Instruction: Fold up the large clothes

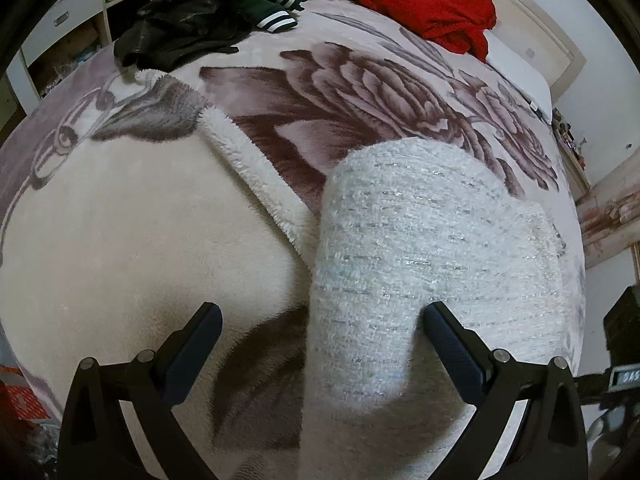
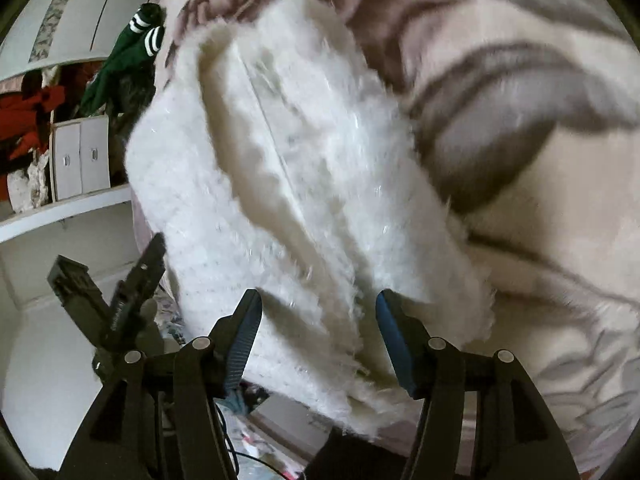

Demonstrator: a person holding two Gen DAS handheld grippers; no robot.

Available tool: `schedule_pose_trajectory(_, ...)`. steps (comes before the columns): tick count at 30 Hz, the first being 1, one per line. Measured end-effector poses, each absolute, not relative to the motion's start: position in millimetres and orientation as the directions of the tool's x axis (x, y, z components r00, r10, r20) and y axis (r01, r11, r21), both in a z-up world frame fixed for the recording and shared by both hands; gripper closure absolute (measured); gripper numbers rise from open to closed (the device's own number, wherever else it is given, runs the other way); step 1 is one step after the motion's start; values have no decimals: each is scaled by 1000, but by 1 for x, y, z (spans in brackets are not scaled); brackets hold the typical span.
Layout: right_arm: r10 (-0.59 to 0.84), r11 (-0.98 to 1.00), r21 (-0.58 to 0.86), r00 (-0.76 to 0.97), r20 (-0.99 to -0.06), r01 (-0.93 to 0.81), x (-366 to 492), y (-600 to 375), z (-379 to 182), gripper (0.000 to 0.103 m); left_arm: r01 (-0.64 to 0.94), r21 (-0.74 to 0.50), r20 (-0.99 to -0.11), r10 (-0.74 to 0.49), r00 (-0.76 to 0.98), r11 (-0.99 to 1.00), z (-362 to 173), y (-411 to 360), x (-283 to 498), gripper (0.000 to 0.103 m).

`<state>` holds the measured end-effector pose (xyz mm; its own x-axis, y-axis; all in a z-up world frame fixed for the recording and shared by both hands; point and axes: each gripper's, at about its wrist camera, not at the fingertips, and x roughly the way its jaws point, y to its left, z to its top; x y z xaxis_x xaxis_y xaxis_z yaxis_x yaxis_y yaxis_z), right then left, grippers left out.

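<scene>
Directly ahead of left hand-held gripper: white knit garment, long axis running away across bed; both grippers wide, empty; right hand-held gripper nearer hem.

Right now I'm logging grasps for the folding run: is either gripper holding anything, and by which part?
Nothing is held. The left gripper and the right gripper both stand open over the white fuzzy garment, which lies on the floral blanket.
</scene>
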<state>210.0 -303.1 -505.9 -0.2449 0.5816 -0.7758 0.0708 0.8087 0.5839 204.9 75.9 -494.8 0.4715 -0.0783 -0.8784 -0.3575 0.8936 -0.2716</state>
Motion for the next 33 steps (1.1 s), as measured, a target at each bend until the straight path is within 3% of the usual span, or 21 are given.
schedule_pose_trajectory(4,611,788,609,-233,-757,86,202,-297,-516,42,-357,-270,-879,-78,470,894,-495,76,206,0)
schedule_pose_trajectory(7,613,788,608,-199,-764,94,193,-294,-516,84,-359,-258,-884,-69,462,897,-494,76,206,0)
schedule_pose_trajectory(14,617,786,615,-40,-786,63,174,-307,-447,89,-359,-302,-888,-123,443,883,-470,79,182,0)
schedule_pose_trajectory(19,539,842,532,-70,-840,93,171,-323,-468,88,-348,-288,-920,-156,361,892,-487,57,168,0)
schedule_pose_trajectory(21,518,855,504,-168,-839,121,172,-320,-502,83,-359,-285,-927,-161,338,888,-497,54,168,0)
schedule_pose_trajectory(22,517,856,500,-195,-833,136,174,-321,-509,73,-365,-284,-929,-160,334,887,-498,55,168,0)
schedule_pose_trajectory(23,525,851,500,-220,-822,162,175,-322,-513,71,-372,-293,-926,-165,339,880,-496,58,169,0)
schedule_pose_trajectory(25,546,837,518,-215,-810,177,180,-329,-498,68,-381,-304,-921,-166,354,873,-489,66,175,0)
schedule_pose_trajectory(26,542,840,518,-184,-820,161,184,-332,-485,56,-381,-310,-917,-169,360,871,-485,69,179,0)
schedule_pose_trajectory(28,529,848,514,-128,-839,133,193,-341,-464,43,-379,-336,-904,-182,388,862,-477,80,192,0)
schedule_pose_trajectory(33,518,853,513,-40,-854,97,243,-345,-446,43,-391,-386,-874,-197,443,836,-477,108,242,0)
